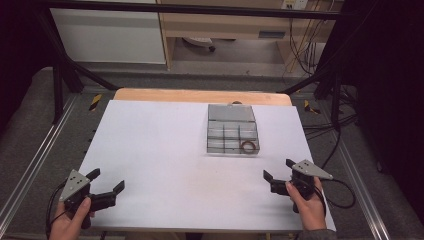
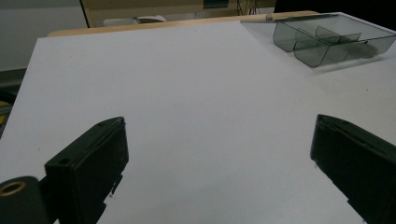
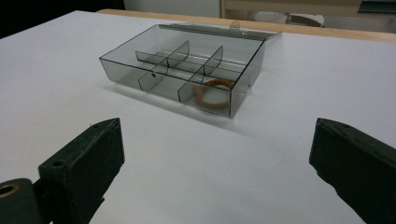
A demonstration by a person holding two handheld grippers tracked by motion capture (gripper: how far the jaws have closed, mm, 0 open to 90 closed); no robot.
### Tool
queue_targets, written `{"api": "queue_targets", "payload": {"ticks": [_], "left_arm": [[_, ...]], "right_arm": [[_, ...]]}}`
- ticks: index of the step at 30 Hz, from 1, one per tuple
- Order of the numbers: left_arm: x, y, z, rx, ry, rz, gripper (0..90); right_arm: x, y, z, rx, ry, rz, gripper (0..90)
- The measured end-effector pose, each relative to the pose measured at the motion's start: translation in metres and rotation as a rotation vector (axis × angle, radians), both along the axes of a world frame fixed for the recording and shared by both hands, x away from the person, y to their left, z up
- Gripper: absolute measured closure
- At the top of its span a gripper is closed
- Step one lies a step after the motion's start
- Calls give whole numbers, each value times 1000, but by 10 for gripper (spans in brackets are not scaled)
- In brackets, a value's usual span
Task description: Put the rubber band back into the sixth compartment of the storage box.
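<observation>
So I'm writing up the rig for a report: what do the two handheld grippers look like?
Both are black, each with two blocky black jaws. The left gripper and right gripper each carry a grey three-cornered plate with small dark dots on top, and a black cable trails from each. A grey cuff edge shows at the right hand.

Laboratory recording station. A white-topped table [image 1: 165,165] stands inside a black metal frame [image 1: 60,75], whose top bar crosses above the table's far edge. Behind the table, cables [image 1: 300,45] hang beside a wooden desk [image 1: 225,22]. Aluminium rails [image 1: 35,160] run along the floor on both sides of the table, with hazard-striped tape [image 1: 95,101] near its far corners.
</observation>
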State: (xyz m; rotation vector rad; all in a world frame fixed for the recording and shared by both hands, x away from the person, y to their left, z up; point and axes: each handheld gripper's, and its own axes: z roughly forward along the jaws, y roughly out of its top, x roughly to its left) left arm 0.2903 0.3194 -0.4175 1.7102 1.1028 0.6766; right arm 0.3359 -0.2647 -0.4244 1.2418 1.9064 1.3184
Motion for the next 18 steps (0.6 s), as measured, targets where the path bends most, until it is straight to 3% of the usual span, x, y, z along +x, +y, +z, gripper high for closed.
{"api": "queue_targets", "payload": {"ticks": [6,10,13,18], "left_arm": [[0,0,0,4,-2,0,46],[0,-1,1,14,-6,-4,46],[0,-2,1,17,-6,-5,46],[0,-2,0,13,-1,-6,46]], "right_arm": [[2,13,-13,-11,39,32,34],[6,28,-19,-71,56,79,34],[8,35,-23,-88,69,96,34],[12,39,-28,-102,102,96,34]]}}
